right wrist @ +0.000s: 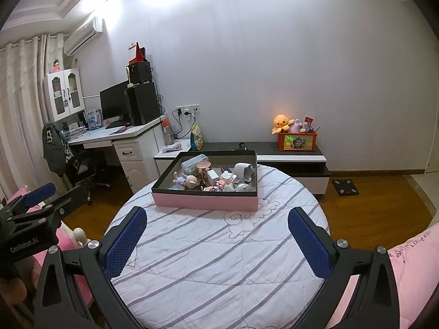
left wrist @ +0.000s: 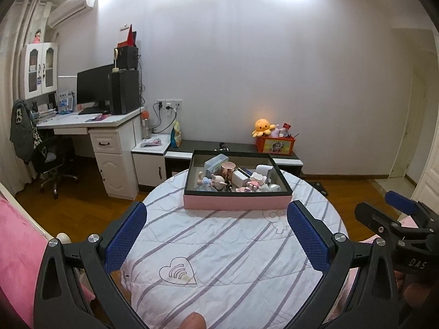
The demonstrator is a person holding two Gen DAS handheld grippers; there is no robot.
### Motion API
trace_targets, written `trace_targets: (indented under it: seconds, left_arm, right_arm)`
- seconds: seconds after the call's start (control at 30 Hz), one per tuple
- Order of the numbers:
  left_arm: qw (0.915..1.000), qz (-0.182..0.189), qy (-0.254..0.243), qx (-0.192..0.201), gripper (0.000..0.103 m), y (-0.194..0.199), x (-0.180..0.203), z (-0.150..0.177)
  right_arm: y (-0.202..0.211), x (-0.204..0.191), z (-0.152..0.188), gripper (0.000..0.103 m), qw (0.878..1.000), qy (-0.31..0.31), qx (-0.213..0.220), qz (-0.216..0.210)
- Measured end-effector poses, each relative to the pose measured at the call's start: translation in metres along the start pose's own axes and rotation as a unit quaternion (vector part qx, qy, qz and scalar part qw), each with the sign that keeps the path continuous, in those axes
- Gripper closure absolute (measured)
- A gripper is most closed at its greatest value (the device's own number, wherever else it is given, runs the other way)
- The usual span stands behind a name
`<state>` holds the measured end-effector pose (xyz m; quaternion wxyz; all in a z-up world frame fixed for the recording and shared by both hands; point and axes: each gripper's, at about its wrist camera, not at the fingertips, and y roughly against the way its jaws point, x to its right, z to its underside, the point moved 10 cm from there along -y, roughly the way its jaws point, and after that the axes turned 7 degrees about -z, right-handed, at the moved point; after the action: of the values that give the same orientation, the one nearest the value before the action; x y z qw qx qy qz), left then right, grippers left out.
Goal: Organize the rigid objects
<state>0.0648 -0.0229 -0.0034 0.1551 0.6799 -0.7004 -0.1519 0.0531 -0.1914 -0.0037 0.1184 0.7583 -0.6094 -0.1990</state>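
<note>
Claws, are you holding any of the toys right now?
No. The left claw and the right claw are both open and empty above the striped cloth. The toys sit in the pink box, untouched.

We look forward along each claw from low over the striped bed (left wrist: pixel 219 246), both views facing the far wall and well back from the pink box (left wrist: pixel 237 201). Our left view sits further left, our right view further right; both share the box, the white desk (right wrist: pixel 120 134) and the low cabinet (right wrist: pixel 290 153).
</note>
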Motion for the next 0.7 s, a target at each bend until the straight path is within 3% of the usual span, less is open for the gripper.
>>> trace_targets:
  seconds: [0.27, 0.7]
  left_arm:
    - [1.0, 0.004, 0.006, 0.003, 0.0, 0.017, 0.0, 0.004]
    - [1.0, -0.006, 0.004, -0.007, 0.0, 0.012, -0.004, 0.009]
  right_arm:
    - [0.015, -0.011, -0.002, 0.0, 1.0, 0.01, 0.013, -0.003]
    - [0.018, -0.012, -0.002, 0.0, 1.0, 0.008, 0.013, -0.001]
